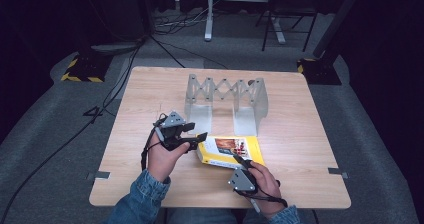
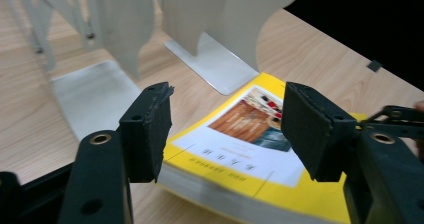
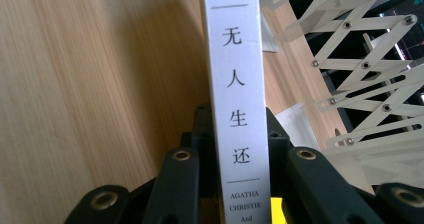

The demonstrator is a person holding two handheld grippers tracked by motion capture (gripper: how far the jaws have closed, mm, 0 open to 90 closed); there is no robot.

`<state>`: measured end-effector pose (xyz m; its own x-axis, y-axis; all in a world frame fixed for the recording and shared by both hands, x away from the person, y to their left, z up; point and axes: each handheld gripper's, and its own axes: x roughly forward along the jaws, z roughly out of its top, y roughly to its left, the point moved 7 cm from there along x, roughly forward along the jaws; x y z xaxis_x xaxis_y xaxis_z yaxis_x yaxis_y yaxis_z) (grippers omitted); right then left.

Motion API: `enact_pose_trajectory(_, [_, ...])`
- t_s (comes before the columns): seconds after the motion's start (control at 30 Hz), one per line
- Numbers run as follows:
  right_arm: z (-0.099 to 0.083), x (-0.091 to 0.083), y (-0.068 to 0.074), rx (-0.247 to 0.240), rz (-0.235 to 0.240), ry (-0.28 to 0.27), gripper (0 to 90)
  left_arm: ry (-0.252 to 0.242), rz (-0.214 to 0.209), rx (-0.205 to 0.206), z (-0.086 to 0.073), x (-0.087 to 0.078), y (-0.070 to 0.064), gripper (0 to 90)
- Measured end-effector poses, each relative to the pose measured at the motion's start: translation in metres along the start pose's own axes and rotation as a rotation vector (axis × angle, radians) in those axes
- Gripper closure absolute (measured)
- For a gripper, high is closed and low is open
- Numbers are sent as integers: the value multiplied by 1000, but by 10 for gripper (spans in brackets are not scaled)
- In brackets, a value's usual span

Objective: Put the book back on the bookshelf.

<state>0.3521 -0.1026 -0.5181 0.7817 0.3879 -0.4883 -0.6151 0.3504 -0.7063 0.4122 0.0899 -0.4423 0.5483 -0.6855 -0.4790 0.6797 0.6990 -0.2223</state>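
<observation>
Now right claw (image 1: 239, 160) grips the book (image 1: 231, 151) — left claw (image 1: 196, 137) spread beside it.

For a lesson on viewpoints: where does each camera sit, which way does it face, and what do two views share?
High view: above the person's side, facing forward and down on the light wooden table; forearms, both hands show.
Left gripper view: rides the left gripper, open, facing the yellow paperback book.
Right gripper view: rides the right gripper, jaws shut on the book's white spine.
Shared: book and grey metal expanding book rack.

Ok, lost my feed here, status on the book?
Right tongs shut on book spine. Left tongs open at its left edge. Rack behind, nothing in the way.
</observation>
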Motion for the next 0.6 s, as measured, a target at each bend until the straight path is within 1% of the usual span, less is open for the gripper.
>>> enact_pose_trajectory(0.03, [2,-3,-2,12,2,-6,755,-3,7,-1,0,-2,2,365])
enact_pose_trajectory(0.07, [3,-5,-4,21,7,-11,756,-9,27,0,0,-5,6,365])
enact_pose_trajectory(0.1, [5,-9,-7,45,15,-21,757,-12,41,3,-1,-6,9,364])
enact_pose_trajectory(0.17, [8,-14,-11,70,19,-32,758,-17,75,2,-2,-11,17,362])
enact_pose_trajectory(0.27, [14,-24,-20,112,23,-55,759,-3,124,17,-8,-16,28,359])
enact_pose_trajectory(0.33, [17,-31,-26,138,23,-72,759,3,141,7,-13,-18,35,358])
enact_pose_trajectory(0.37, [19,-34,-29,145,20,-82,759,8,143,-1,-15,-19,38,358])
enact_pose_trajectory(0.5, [24,-46,-39,162,10,-118,759,33,179,-17,-26,-22,51,355])
enact_pose_trajectory(0.57, [26,-50,-42,174,16,-132,759,54,200,-17,-33,-24,57,353])
enact_pose_trajectory(0.6, [27,-51,-43,172,13,-138,760,61,207,-15,-36,-25,60,352])
